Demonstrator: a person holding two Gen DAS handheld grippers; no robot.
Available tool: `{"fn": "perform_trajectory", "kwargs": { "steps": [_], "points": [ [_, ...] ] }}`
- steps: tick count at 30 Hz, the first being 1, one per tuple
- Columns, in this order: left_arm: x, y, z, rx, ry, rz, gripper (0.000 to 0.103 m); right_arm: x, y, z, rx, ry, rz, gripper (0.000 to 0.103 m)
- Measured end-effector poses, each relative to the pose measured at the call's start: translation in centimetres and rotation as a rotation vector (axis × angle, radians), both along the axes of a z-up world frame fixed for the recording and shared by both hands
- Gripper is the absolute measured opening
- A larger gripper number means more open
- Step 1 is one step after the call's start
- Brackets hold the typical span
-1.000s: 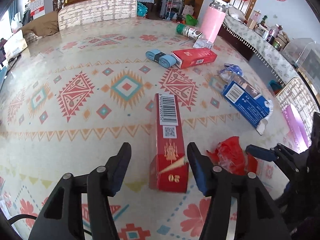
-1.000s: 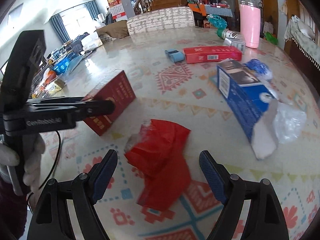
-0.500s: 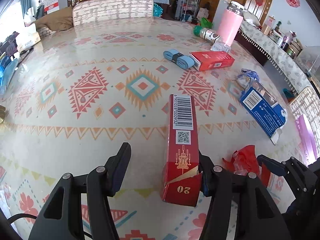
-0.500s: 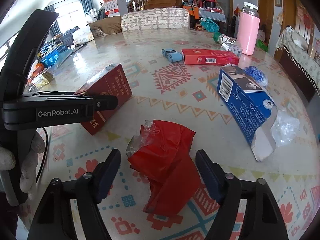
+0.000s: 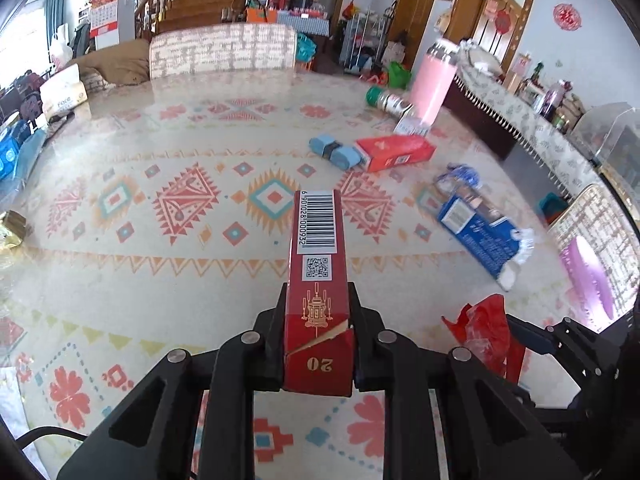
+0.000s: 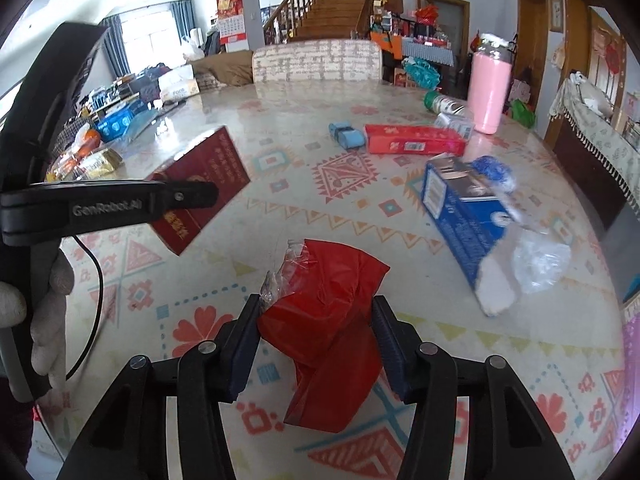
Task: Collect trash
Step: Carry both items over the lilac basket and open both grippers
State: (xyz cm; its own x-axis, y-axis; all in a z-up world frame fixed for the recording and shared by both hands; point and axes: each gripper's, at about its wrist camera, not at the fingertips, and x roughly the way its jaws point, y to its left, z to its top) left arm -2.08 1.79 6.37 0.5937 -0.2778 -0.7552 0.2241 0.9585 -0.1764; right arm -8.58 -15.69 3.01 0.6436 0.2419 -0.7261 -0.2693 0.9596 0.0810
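My left gripper (image 5: 318, 320) is closing on the near end of a long red cigarette carton (image 5: 318, 240), both pads pressed flat on its sides. In the right wrist view the carton (image 6: 212, 168) hangs tilted above the patterned table (image 6: 280, 112), with the left finger (image 6: 188, 196) across it and a gloved hand behind. My right gripper (image 6: 316, 320) is closing on a crumpled red plastic bag (image 6: 328, 280); its blue pads touch the bag on both sides. The bag (image 5: 484, 328) also shows at the lower right of the left wrist view.
A torn blue carton (image 6: 464, 216) with clear plastic wrap (image 6: 540, 256) lies to the right. Farther back are a red box (image 6: 412, 140), a blue roll (image 6: 346, 134), a bottle on its side (image 6: 444, 106) and a pink tumbler (image 6: 490, 92). A chair (image 6: 316, 60) stands at the far edge.
Both grippers' jaws came together: the left on the red carton, the right on the red bag. The carton has come up off the table and both hands have risen slightly.
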Motion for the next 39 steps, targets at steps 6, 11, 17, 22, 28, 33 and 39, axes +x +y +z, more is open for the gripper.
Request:
{"fn": "perform_trajectory", "kwargs": {
  "steps": [6,11,17,22,28,33,39],
  "points": [
    [-2.2,-0.6,2.4,-0.029,-0.051,-0.04,0.022,-2.2,-3.4,1.6,0.036,-0.034,-0.066,0.058],
    [-3.8,-2.5,4.1,-0.055,-0.08,-0.099,0.022,-4.2,-7.2,3.0,0.06,-0.068,-0.146,0.058],
    [-4.5,-7.5,4.9,-0.064,-0.074,-0.209,0.022,-6.5,-12.2,4.1,0.083,-0.102,-0.244,0.058],
    [-4.5,-12.5,4.9,-0.086,-0.037,-0.306,0.022,-8.5,-17.7,4.5,0.102,-0.12,-0.356,0.058],
    [-4.9,-20.5,5.4,-0.09,-0.031,-0.446,0.022,-10.8,-24.7,4.8,0.103,-0.134,-0.494,0.058],
    [-4.6,-27.1,5.6,-0.109,-0.013,-0.542,0.022,-12.4,-30.3,5.1,0.075,-0.144,-0.598,0.058],
    [-4.3,-35.1,5.0,-0.117,0.03,-0.647,0.022,-13.1,-36.3,4.6,0.068,-0.135,-0.694,0.058]
  ]
}}
